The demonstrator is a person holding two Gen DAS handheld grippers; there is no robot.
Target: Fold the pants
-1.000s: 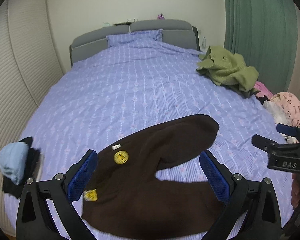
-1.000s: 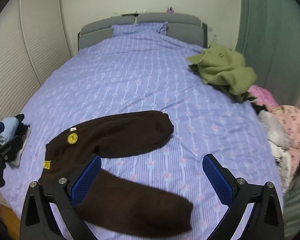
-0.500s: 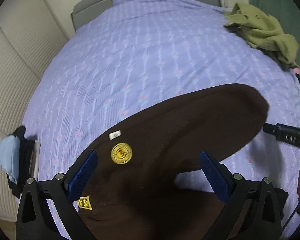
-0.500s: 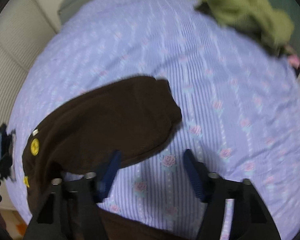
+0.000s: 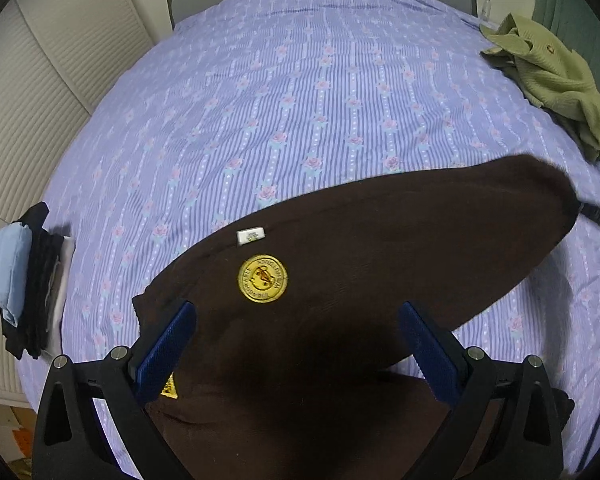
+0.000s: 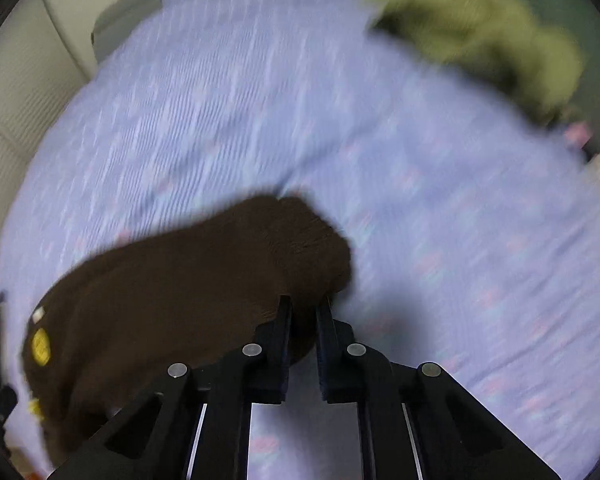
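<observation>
The brown pants (image 5: 380,264) lie spread near the foot of the bed (image 5: 300,100); your right claw (image 6: 304,312) is clenched on the cuff of the far leg, while your left claw (image 5: 296,336) hangs released over the waistband end. Pinch the waistband corner with the left claw before lifting, then carry the far leg toward you onto the near leg, edges matched. Open bedspread lies beyond; avoid the green garment (image 5: 556,80) and the folded stack (image 5: 24,280) at the edges.
</observation>
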